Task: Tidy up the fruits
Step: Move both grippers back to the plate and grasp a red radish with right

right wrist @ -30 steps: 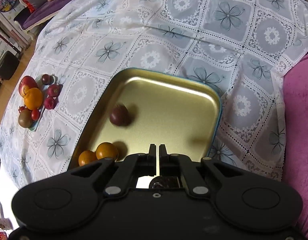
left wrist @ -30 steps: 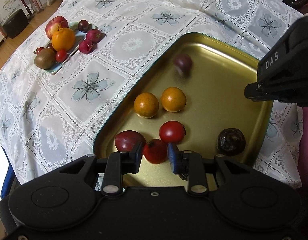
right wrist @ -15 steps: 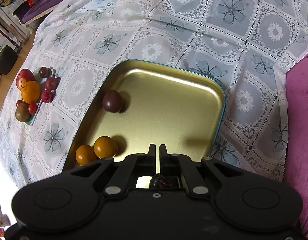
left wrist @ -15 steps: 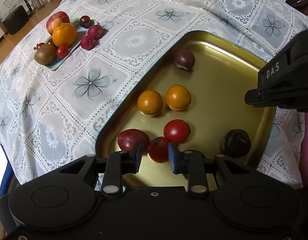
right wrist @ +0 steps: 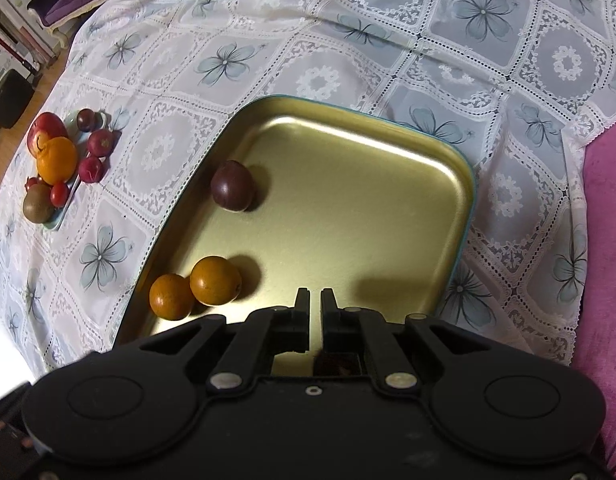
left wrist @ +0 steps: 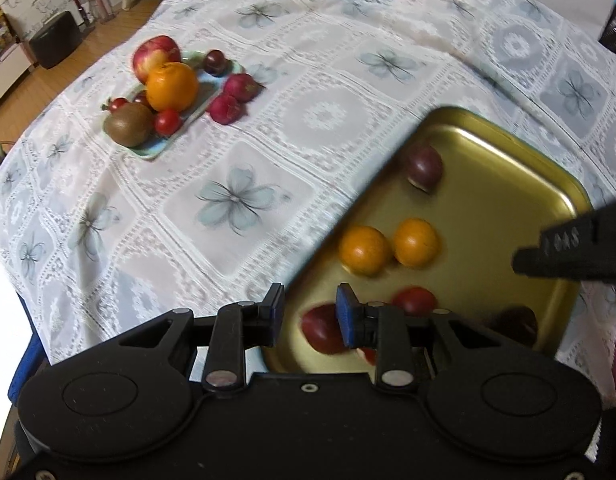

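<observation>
Over the near left corner of the gold tray (left wrist: 508,148), your left gripper (left wrist: 308,314) hangs with its blue-padded fingers apart and nothing between them; a red fruit (left wrist: 320,330) lies in the tray just past them. Your right gripper (right wrist: 315,304) sits above the tray's near edge, its fingers drawn almost together on nothing. Inside the tray lie two oranges (right wrist: 196,286) touching and a dark purple fruit (right wrist: 232,186) by the left wall. Well apart on the tablecloth (right wrist: 388,32), the small blue dish (left wrist: 156,150) carries the remaining fruit.
</observation>
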{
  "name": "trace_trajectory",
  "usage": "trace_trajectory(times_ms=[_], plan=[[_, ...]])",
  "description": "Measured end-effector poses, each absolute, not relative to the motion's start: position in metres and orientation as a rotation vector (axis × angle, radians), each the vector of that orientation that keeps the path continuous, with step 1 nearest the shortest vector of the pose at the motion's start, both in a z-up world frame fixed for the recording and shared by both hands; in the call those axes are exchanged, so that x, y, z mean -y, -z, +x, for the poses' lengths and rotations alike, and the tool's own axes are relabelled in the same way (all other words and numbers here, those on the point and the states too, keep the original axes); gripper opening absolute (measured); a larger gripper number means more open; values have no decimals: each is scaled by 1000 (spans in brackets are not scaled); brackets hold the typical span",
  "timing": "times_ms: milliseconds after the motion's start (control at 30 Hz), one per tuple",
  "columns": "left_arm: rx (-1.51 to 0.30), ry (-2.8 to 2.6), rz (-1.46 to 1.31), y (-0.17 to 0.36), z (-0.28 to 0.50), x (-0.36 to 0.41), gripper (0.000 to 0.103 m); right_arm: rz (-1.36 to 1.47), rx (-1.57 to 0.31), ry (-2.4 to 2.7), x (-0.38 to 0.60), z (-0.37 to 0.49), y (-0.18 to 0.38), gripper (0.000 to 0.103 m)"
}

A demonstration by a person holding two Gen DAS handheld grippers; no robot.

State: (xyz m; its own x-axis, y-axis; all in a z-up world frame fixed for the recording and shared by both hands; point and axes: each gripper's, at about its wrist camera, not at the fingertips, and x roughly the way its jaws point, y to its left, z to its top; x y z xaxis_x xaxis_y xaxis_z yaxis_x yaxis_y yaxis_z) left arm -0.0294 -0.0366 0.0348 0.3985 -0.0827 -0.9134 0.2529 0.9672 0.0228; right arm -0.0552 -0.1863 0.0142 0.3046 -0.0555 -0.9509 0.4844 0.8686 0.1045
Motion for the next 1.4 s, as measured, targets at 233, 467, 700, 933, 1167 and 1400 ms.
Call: trace_trajectory(times_ms=[233, 467, 700, 933, 1167, 1400], plan=[[-1137, 131, 115, -30, 7, -3, 39, 372, -1223, 344, 166, -34, -20, 10], [-1166, 22, 48, -6, 53, -56, 39, 318, -1225, 285, 127, 17, -27, 10], [-1179, -50, -20, 15, 90, -95, 39, 271, -1234, 230, 85, 90, -19, 15], [-1200, -28, -18, 34, 98, -96, 40, 291, -1202, 202, 57, 165, -5, 30], [-1198, -13, -64, 31, 101, -105, 40, 280, -1173, 226, 38, 218, 13, 34], [-1118, -155, -189, 15, 105, -143, 40, 259, -1176, 242, 23, 243, 33, 41]])
